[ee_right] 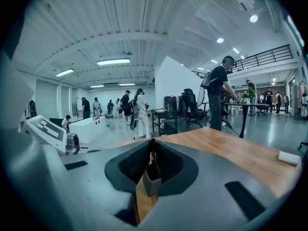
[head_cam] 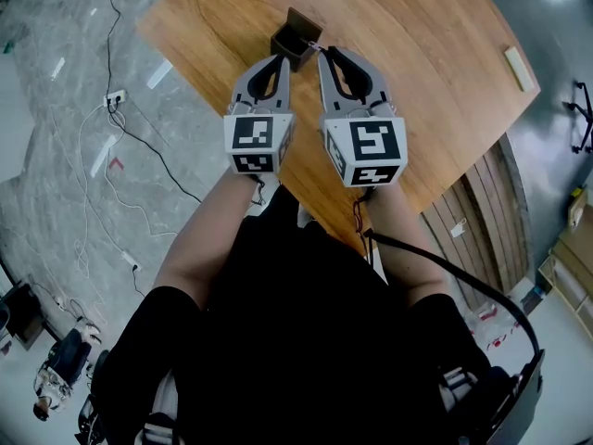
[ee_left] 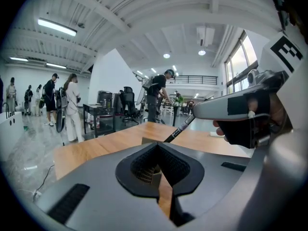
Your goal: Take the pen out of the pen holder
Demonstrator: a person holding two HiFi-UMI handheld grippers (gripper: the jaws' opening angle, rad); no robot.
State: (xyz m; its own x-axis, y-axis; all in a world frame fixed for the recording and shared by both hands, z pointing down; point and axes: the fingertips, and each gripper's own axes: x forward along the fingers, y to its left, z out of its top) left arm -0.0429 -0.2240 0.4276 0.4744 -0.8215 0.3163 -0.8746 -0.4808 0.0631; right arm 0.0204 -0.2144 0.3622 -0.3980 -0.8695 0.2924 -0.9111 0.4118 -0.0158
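Well, the right gripper [head_cam: 320,51] is clamped on the pen [ee_left: 178,131], which stands in the pen holder [head_cam: 295,37]. The left gripper [head_cam: 278,60] pinches the holder's rim. I'd lift straight up, slowly.

The holder [head_cam: 295,35] stands on the table [head_cam: 417,109] near its far left edge. The two grippers sit side by side just before it. The left gripper [head_cam: 279,58] is closed on the holder's near left wall. The right gripper [head_cam: 321,51] pinches the pen [ee_left: 179,130], which slants up from the holder's rim. A block [head_cam: 520,68] lies well apart at the table's right edge. Cables [head_cam: 139,146] trail over the floor left of the table.
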